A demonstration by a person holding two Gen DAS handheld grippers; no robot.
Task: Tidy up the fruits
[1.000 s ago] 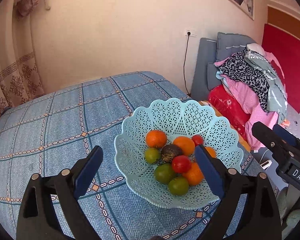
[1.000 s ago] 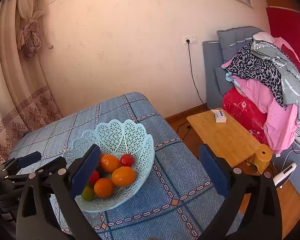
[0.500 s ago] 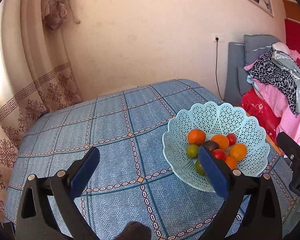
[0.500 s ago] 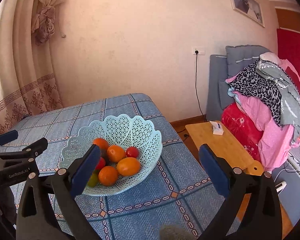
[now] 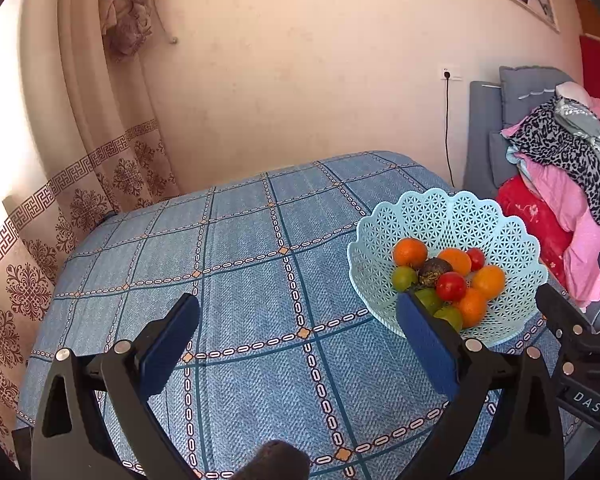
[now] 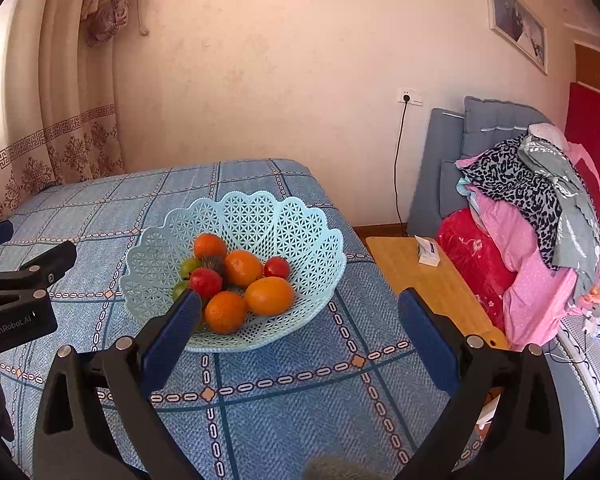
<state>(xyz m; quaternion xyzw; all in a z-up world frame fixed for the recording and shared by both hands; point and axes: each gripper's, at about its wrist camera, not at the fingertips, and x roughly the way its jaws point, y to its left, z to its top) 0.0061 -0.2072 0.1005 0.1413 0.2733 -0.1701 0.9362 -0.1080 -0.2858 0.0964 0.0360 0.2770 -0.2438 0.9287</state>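
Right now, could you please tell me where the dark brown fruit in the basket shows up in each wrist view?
Left wrist view: the dark brown fruit sits right of centre, mid-pile, just above-left of a red fruit.
Right wrist view: it is left of centre, mostly hidden behind the red fruit and oranges.
Shared landmark: the pale blue lattice basket on the blue tablecloth.

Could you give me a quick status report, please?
Left gripper open, empty. Right gripper open, empty. Fruit all in the basket on the table. Nothing in the way.
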